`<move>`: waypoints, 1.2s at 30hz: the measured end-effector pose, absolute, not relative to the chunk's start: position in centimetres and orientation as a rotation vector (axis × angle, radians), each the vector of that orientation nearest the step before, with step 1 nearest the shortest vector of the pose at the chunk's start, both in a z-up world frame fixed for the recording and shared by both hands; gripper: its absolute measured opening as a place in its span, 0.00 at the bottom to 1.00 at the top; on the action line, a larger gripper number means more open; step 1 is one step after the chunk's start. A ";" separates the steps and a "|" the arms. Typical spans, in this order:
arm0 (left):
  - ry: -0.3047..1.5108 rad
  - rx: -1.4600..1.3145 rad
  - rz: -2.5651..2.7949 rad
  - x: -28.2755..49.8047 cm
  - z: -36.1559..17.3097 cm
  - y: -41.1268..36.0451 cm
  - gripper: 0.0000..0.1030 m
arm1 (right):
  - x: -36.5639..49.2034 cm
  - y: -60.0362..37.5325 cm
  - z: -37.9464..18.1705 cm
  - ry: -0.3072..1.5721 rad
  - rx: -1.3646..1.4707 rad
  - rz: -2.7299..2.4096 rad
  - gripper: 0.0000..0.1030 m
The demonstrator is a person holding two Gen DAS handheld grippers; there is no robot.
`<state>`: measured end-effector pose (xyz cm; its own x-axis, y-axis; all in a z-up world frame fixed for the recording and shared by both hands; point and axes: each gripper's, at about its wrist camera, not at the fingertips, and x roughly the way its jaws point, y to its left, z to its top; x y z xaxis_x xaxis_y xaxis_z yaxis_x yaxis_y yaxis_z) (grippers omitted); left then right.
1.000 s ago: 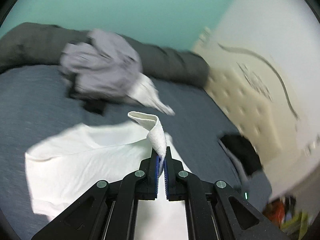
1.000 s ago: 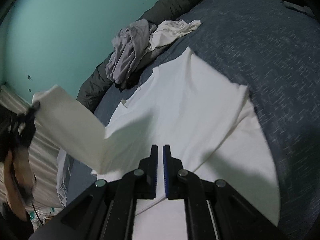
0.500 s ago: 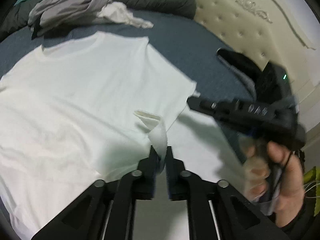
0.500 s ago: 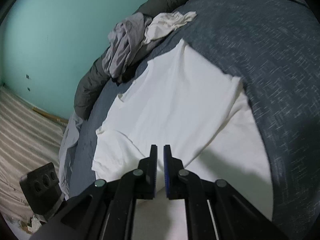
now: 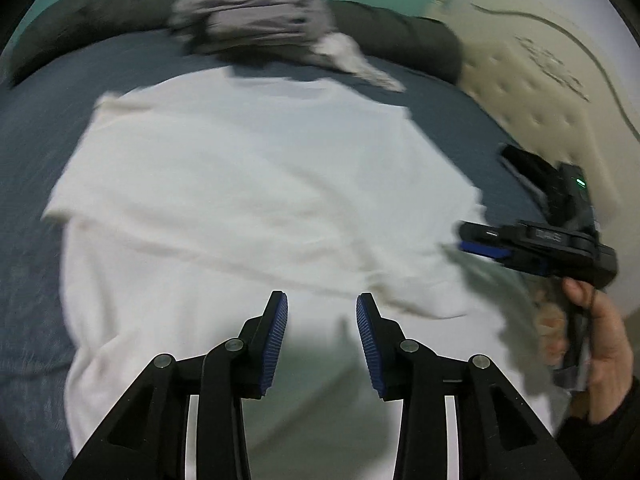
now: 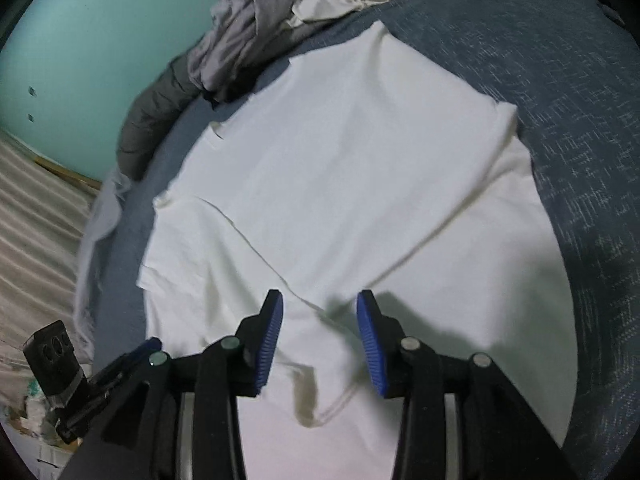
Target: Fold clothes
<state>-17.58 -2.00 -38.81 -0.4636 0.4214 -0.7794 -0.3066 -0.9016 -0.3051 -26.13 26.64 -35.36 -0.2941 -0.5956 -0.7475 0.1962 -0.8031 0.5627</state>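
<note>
A white T-shirt (image 5: 256,200) (image 6: 360,168) lies spread on the dark blue bed, with both side parts folded inward so their edges meet near the near end. My left gripper (image 5: 322,304) is open just above the near part of the shirt, nothing between its blue pads. My right gripper (image 6: 320,304) is open too, over the spot where the fold edges meet. The left wrist view shows the right gripper's body (image 5: 536,240) in a hand at the right. The left gripper (image 6: 100,384) appears at the lower left of the right wrist view.
A heap of grey and white clothes (image 5: 264,28) (image 6: 256,28) sits at the far side of the bed against a dark rolled blanket (image 5: 400,40). A cream padded headboard (image 5: 540,92) rises at the right. Bare blue bedding (image 6: 560,80) surrounds the shirt.
The left gripper carried the shirt's side over, laid it down and let go; it now stands open. The right gripper has opened as well. The shirt lies flat and narrower.
</note>
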 end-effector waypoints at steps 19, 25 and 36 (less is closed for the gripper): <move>-0.337 -1.337 2.379 -17.5 -42.4 -7.2 0.38 | -22.7 24.7 -35.7 -0.165 1.496 -2.213 0.04; -0.342 -1.338 2.376 -17.5 -42.3 -7.4 0.38 | -21.8 24.7 -33.1 -0.140 1.460 -2.216 0.04; -0.370 -1.350 2.415 -17.9 -42.0 -9.3 0.38 | -23.9 29.2 -32.1 -0.128 1.570 -2.242 0.04</move>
